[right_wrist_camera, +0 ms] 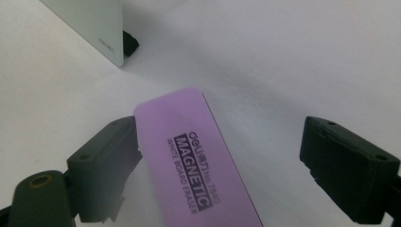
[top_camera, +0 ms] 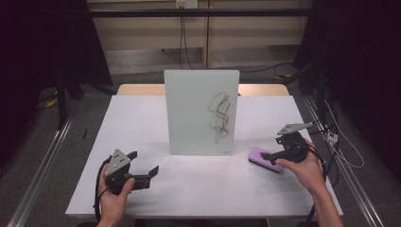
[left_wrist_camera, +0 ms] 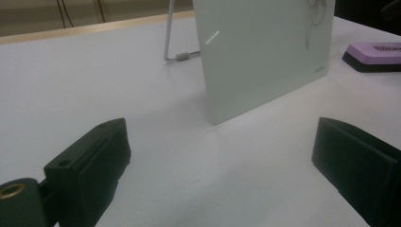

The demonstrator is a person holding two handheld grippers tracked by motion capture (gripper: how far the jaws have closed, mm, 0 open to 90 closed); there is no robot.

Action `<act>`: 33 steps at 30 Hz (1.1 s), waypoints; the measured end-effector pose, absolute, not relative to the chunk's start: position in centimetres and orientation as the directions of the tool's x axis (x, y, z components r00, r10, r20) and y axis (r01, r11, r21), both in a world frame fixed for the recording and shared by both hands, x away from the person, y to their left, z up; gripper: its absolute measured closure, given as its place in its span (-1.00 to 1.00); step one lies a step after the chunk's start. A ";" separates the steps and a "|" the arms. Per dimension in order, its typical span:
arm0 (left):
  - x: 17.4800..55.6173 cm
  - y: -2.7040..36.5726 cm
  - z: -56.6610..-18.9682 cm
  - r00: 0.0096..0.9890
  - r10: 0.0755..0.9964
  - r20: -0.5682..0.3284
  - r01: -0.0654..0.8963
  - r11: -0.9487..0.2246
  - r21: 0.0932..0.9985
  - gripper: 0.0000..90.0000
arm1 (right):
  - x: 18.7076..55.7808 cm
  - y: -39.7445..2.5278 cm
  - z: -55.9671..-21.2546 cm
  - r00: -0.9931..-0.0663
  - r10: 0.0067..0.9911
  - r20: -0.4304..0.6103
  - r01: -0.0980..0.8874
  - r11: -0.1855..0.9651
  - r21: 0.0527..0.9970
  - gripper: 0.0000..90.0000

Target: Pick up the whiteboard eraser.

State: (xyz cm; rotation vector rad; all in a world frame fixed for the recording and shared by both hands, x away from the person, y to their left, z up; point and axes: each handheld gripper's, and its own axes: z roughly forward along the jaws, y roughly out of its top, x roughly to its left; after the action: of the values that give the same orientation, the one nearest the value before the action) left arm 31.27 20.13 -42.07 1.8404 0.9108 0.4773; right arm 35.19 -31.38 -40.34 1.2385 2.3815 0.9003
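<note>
Here eraser (right_wrist_camera: 198, 165) lies between spread right gripper (right_wrist_camera: 222, 165) jaws.

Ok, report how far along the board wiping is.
Nothing is wiped yet: the black scribble sits whole on the upright whiteboard. In hand: the right gripper is open around the purple eraser, which lies flat on the table; one jaw is at its edge, the other apart. The left gripper waits open. Left: close on the eraser, lift, rub out the marks.
</note>
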 end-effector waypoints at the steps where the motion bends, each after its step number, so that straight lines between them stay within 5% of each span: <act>1: 31.3 20.1 -42.1 0.642 0.764 -0.072 0.377 -0.233 0.896 -0.89 | 35.2 -31.5 -40.4 -0.580 0.815 0.010 0.620 0.433 0.654 -0.73; 33: 31.2 20.4 -42.0 0.620 0.781 -0.072 0.383 -0.221 0.897 -0.89 | 35.7 -30.1 -43.0 -0.716 0.697 -0.039 0.586 0.630 0.510 -0.27</act>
State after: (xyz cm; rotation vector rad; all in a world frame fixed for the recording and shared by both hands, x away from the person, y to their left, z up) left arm 31.19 20.37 -42.03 1.8327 0.9370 0.4934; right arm 35.72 -30.10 -43.02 1.0487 2.6200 0.6973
